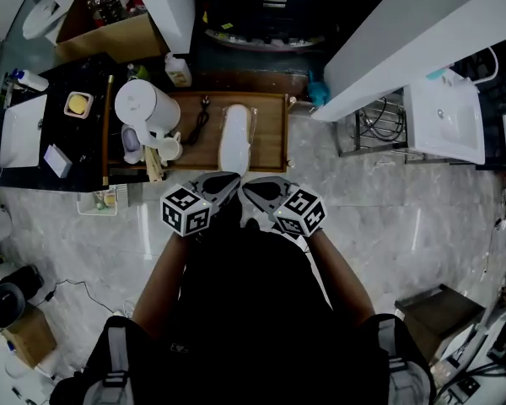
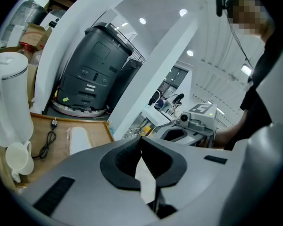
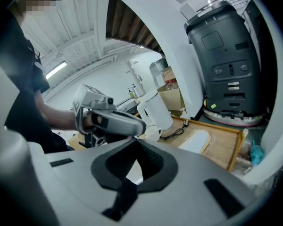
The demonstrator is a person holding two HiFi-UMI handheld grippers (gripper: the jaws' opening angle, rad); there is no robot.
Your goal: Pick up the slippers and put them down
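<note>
- The left gripper point(image 1: 228, 181) point(image 2: 141, 139) is hovering over the pale marble floor point(image 1: 388, 218), at the near edge of a low wooden tray point(image 1: 270, 133) point(image 2: 96, 131) point(image 3: 224, 147), with its jaws pressed together at the tips
- The right gripper point(image 1: 255, 188) point(image 3: 136, 142) is hanging just beside it on the right, its jaws likewise closed tight (each gripper is showing up in the other's view)
- A flat white slipper point(image 1: 234, 137) point(image 2: 79, 139) point(image 3: 195, 140) is lying lengthwise in the middle of the tray, beyond both grippers' tips and apart from them
- A black power cable point(image 1: 201, 118) point(image 2: 49, 138) point(image 3: 172, 132) is lying on the tray left of the slipper
- A white plastic kettle point(image 1: 143, 106) point(image 2: 9, 98) point(image 3: 155, 109) is standing at the tray's left end, with a small white cup point(image 1: 170, 148) point(image 2: 19, 158) sitting just beside it on the near side
- A dark grey machine on a round base point(image 2: 94, 69) point(image 3: 226, 55) is standing beyond the tray's far edge
</note>
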